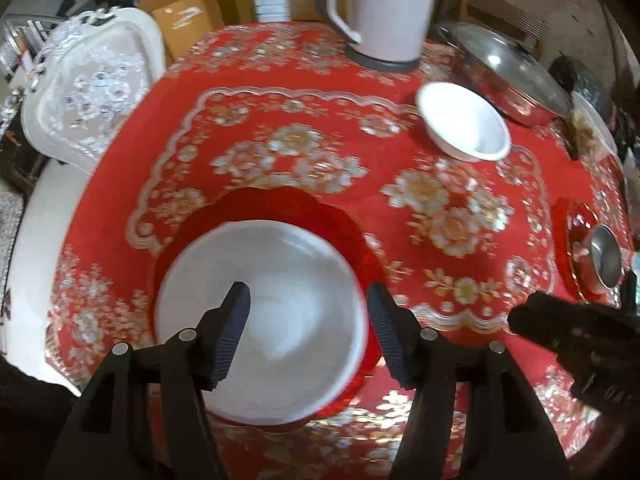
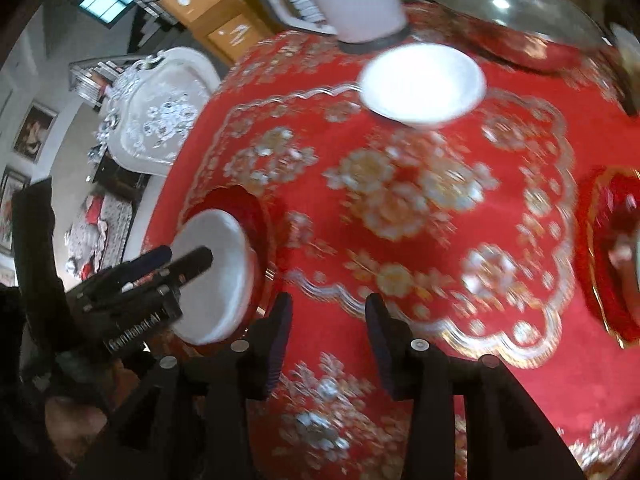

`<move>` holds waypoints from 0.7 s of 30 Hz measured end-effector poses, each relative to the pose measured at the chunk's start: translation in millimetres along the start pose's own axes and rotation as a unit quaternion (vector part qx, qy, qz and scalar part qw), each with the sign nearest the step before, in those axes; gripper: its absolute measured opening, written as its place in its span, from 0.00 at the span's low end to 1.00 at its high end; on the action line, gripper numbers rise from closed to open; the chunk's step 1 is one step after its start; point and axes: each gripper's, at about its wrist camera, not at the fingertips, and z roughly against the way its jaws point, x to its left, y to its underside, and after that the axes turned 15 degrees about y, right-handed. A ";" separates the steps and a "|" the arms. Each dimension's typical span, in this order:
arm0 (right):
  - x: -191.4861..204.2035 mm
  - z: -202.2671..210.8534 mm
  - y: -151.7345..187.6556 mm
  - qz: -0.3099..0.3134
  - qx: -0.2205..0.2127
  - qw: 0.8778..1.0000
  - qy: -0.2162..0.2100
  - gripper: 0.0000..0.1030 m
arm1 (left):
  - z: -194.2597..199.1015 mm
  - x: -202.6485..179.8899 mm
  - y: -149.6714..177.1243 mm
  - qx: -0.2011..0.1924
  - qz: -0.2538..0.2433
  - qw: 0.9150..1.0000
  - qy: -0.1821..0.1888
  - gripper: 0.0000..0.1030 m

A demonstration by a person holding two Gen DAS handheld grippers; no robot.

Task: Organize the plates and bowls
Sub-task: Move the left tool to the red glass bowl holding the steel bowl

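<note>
Left gripper (image 1: 308, 308) jaws wide, straddling white bowl (image 1: 276, 280) rim, contact unclear | right gripper (image 2: 328, 320) parted, empty

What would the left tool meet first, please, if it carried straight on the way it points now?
Most likely the white bowl sitting on the red plate. The left tool is open, with its fingers over the bowl's right half; how far above the bowl it sits is unclear.

We see a red tablecloth (image 1: 320, 80) with shiny gold and silver flower print. The white bowl (image 1: 260, 320) looks smooth and matt; its red plate (image 1: 348, 224) is glossy, like glass. The pot lid (image 1: 508, 68) is polished metal. The left gripper (image 1: 308, 328) has matt black plastic fingers with ribbed pads (image 1: 234, 336).
</note>
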 end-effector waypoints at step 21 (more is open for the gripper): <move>-178.0 15.8 74.7 -0.195 0.012 0.979 0.061 0.41 | -63.5 -149.8 -7.3 0.061 -0.112 0.988 0.092 0.60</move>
